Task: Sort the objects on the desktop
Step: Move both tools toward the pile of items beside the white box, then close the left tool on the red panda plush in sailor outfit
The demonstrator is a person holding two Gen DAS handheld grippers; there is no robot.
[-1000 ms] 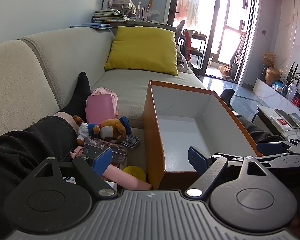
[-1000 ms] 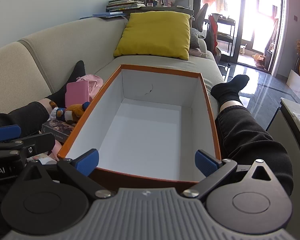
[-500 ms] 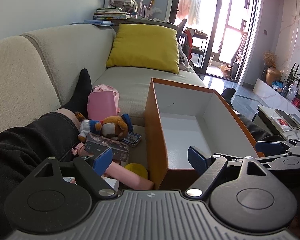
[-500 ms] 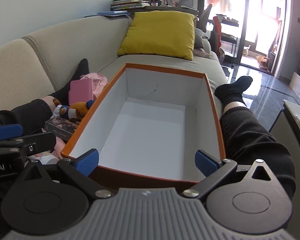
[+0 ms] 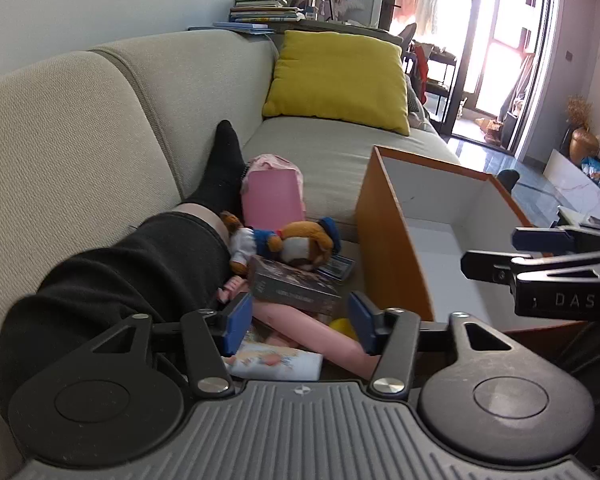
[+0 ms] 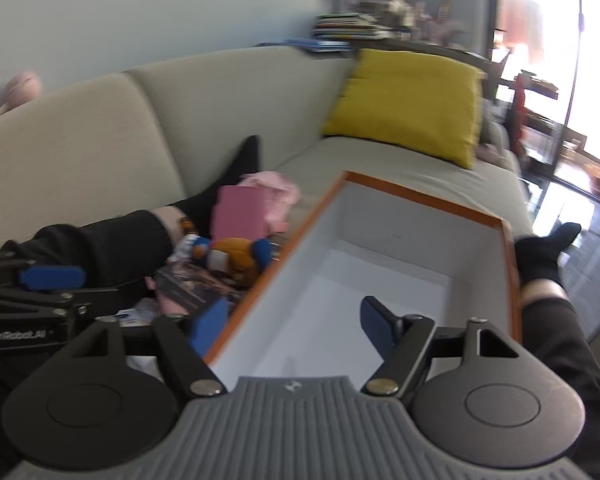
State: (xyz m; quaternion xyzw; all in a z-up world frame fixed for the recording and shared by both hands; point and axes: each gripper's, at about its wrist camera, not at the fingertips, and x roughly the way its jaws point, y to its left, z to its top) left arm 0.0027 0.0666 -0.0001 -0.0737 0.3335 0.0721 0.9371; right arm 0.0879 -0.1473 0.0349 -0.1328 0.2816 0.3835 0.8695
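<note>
An orange box [image 5: 392, 240] with a white inside [image 6: 380, 280] stands empty on the sofa. Left of it lies a pile: a plush duck [image 5: 288, 242], a dark book [image 5: 292, 286], a pink card box [image 5: 272, 200], a pink tube [image 5: 312, 332], a yellow ball [image 5: 342, 326] and a printed packet [image 5: 276, 362]. My left gripper [image 5: 298, 322] is open, low over the pile, just above the pink tube. My right gripper [image 6: 296, 326] is open, above the box's near left rim. The pile also shows in the right wrist view [image 6: 236, 256].
A person's legs in black trousers [image 5: 140, 272] and socks [image 6: 548, 248] lie on either side of the box. A yellow cushion [image 5: 340, 80] leans at the sofa's far end. A glass door and a low table are on the right.
My left gripper has swung left, from over the box's corner to over the pile, with its jaws narrower. My right gripper has also shifted left toward the box's left rim; its view is blurred.
</note>
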